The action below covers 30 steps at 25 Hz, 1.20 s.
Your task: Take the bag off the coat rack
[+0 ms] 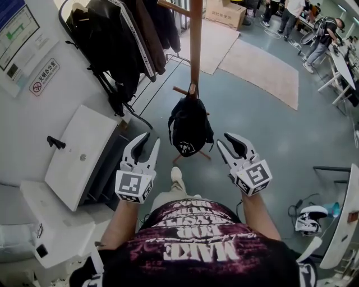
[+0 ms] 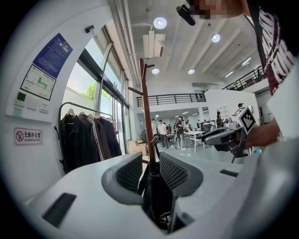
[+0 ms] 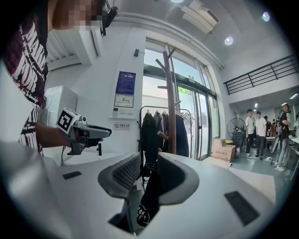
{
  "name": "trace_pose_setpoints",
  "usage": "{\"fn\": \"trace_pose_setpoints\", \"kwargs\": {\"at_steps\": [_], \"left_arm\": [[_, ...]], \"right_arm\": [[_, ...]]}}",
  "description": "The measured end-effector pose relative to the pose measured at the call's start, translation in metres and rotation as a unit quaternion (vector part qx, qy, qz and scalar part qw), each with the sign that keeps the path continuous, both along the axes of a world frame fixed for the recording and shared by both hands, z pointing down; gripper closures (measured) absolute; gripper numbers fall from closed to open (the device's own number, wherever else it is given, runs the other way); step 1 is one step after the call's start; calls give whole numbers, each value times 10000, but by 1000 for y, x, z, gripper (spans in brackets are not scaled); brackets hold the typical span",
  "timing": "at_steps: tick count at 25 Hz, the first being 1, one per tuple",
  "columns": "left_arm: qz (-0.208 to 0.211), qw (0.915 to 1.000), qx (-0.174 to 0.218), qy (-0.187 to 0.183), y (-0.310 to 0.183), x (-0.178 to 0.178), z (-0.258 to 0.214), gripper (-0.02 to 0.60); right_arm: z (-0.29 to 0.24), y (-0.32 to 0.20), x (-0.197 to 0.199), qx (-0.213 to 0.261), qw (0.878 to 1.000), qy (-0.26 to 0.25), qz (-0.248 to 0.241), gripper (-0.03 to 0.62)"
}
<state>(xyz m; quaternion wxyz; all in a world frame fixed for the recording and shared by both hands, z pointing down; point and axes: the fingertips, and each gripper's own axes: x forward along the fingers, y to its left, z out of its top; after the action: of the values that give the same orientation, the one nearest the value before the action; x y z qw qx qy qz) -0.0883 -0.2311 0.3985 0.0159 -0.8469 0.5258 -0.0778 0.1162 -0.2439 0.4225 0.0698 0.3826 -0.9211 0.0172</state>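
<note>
A black bag (image 1: 189, 126) hangs by its strap from a low peg on the wooden coat rack pole (image 1: 195, 45). My left gripper (image 1: 150, 139) stands open just left of the bag, with nothing in its jaws. To the bag's right, my right gripper (image 1: 225, 140) is also open and holds nothing. In the left gripper view the bag (image 2: 156, 196) shows through the gap of the left gripper (image 2: 150, 175), under the pole (image 2: 147, 116). In the right gripper view the bag (image 3: 150, 186) shows the same way beyond the right gripper (image 3: 148, 175). Neither gripper touches it.
A clothes rail with dark coats (image 1: 120, 39) stands left of the rack. A white counter (image 1: 78, 154) lies at my left, a white table edge (image 1: 345, 224) at my right. Rugs (image 1: 263, 67), a cardboard box (image 1: 224, 11) and people (image 1: 322, 39) are further off.
</note>
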Motion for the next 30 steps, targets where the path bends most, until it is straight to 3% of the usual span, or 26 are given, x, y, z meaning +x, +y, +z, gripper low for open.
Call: {"fn": "trace_pose_setpoints", "kwargs": {"at_steps": [30], "left_arm": [[511,9981,-312,144,-119,19,27,477]], "right_arm": [[23,-112,-14,-351,9992,94,182,470]]}}
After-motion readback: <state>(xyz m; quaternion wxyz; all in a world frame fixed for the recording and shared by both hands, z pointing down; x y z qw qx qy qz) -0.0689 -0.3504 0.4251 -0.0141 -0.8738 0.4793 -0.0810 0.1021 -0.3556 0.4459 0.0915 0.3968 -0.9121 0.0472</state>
